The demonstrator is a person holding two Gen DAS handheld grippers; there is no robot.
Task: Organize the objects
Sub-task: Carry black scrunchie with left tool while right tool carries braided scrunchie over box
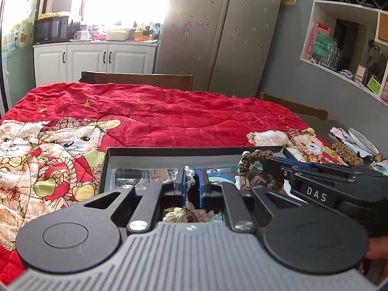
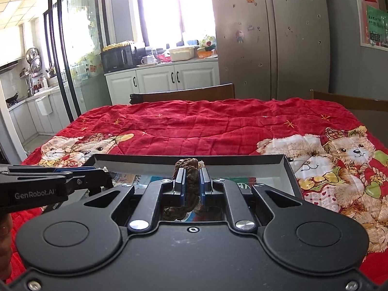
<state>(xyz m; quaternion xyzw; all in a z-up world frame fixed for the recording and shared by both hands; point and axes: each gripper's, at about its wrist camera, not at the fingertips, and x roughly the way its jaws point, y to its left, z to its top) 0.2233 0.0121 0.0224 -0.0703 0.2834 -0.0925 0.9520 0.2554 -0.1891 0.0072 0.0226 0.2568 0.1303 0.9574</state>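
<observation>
Sunlit kitchen; red quilt (image 2: 218,121) covers the bench. Over the near black tray (image 2: 288,169), the right hand-held gripper (image 2: 192,169) pinches a brown knitted piece (image 2: 189,163), the left hand-held gripper (image 1: 192,177) a cream one (image 1: 191,174). Both look soft, light, limp; gripping bunched yarn seems safest.

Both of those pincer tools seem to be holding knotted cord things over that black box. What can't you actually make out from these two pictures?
- Left wrist view: most of the cream knotted cord piece, hidden by the left gripper clamped on it.
- Right wrist view: the brown braided cord piece in full, covered by the right gripper.
- Both views: the shallow black box, its printed floor blocked by the grippers.
- Left wrist view: clutter at the right table edge, small and cut off.
</observation>
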